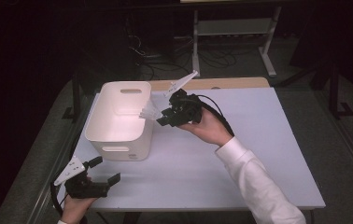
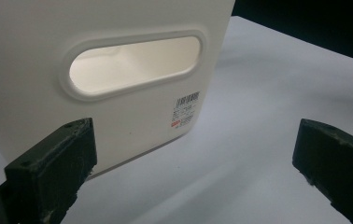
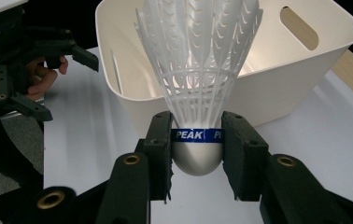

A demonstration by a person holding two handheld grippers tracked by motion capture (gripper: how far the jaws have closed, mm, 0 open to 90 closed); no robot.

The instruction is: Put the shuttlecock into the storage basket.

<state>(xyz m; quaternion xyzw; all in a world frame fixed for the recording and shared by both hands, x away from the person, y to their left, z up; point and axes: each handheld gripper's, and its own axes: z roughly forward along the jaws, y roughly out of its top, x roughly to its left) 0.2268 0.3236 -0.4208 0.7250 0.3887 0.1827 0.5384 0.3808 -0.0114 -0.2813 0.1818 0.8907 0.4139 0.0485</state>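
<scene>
We are looking down on the table [image 1: 240,154], the white bin [image 1: 118,119] sitting at its left half. We are carrying a shuttlecock [image 1: 150,112] in the right gripper [image 1: 164,119], just at the bin's right rim. Its long axis is running level, skirt pointing over the rim into the bin, cork back between the jaws. In the right gripper view the pads [image 3: 159,140] are pressing on the cork at its blue band [image 3: 198,135]. The left gripper [image 1: 105,171] is idling near the bin's front wall, jaws wide apart, holding nothing. The right hand is clearly the nearer one; we are judging the drop needs a little more reach over the rim.
</scene>
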